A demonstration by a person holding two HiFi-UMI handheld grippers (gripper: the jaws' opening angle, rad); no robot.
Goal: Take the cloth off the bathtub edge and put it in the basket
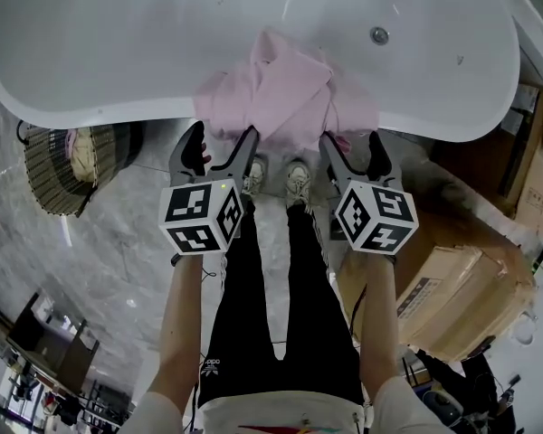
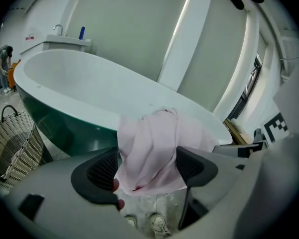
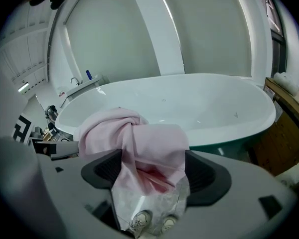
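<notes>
A pink cloth (image 1: 285, 98) lies bunched over the near edge of the white bathtub (image 1: 118, 107), one end hanging down its outer side. My left gripper (image 1: 223, 134) is open just below the cloth's left part. In the left gripper view the cloth (image 2: 149, 153) hangs in line with the gap of that gripper (image 2: 147, 171), and the pads do not press on it. My right gripper (image 1: 352, 140) is open at the cloth's right part. There too the cloth (image 3: 134, 143) shows between the wide jaws of that gripper (image 3: 153, 169), unpinched. A woven basket (image 1: 63, 165) stands on the floor to the left.
The person's legs and white shoes (image 1: 294, 183) stand between the grippers on the marble floor. Cardboard boxes (image 1: 462, 297) sit at the right, with wooden furniture (image 1: 534, 170) behind them. The basket (image 2: 12, 143) with its handle shows beside the tub's dark green outer wall (image 2: 65, 128).
</notes>
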